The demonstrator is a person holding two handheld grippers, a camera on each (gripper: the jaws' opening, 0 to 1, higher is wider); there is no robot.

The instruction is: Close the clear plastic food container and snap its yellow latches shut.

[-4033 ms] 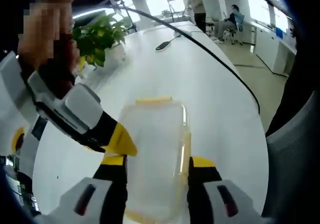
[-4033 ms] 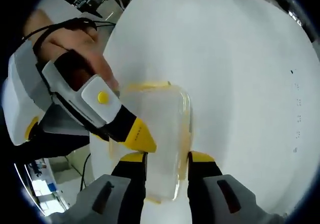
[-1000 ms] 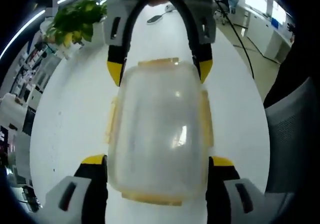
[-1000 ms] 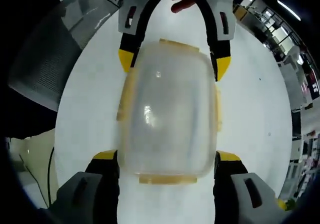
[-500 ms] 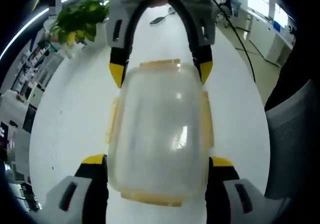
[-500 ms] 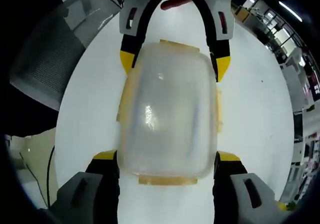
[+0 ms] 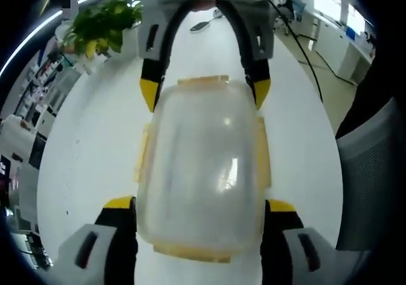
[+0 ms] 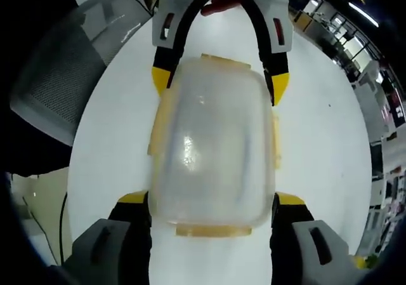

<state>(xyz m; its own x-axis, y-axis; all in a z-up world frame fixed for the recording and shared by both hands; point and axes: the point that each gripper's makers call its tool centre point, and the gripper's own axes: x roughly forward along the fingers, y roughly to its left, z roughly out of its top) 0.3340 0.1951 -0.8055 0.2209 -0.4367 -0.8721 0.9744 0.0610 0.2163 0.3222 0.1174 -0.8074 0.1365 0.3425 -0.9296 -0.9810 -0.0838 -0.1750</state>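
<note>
The clear plastic food container (image 7: 200,171) lies lid-on on the white table (image 7: 82,152), with yellow latches along its sides and ends. My left gripper (image 7: 200,205) is open, its jaws wide apart and flanking the container's near end. My right gripper (image 7: 203,93) comes in from the top of the left gripper view and straddles the far end. In the right gripper view the same container (image 8: 212,152) sits between my right gripper (image 8: 212,202)'s spread jaws. There my left gripper (image 8: 216,82) flanks the opposite end. Side latches (image 7: 142,152) stick slightly outward.
A potted green plant (image 7: 101,21) stands at the table's far left. A black cable (image 7: 298,40) runs along the table toward a dark device (image 7: 198,25). A grey mesh chair (image 8: 57,75) is beside the table. People sit far back in the office.
Since 4 s ago both grippers have moved to opposite ends of the container and their jaws have spread wide. Over the last second nothing has visibly moved.
</note>
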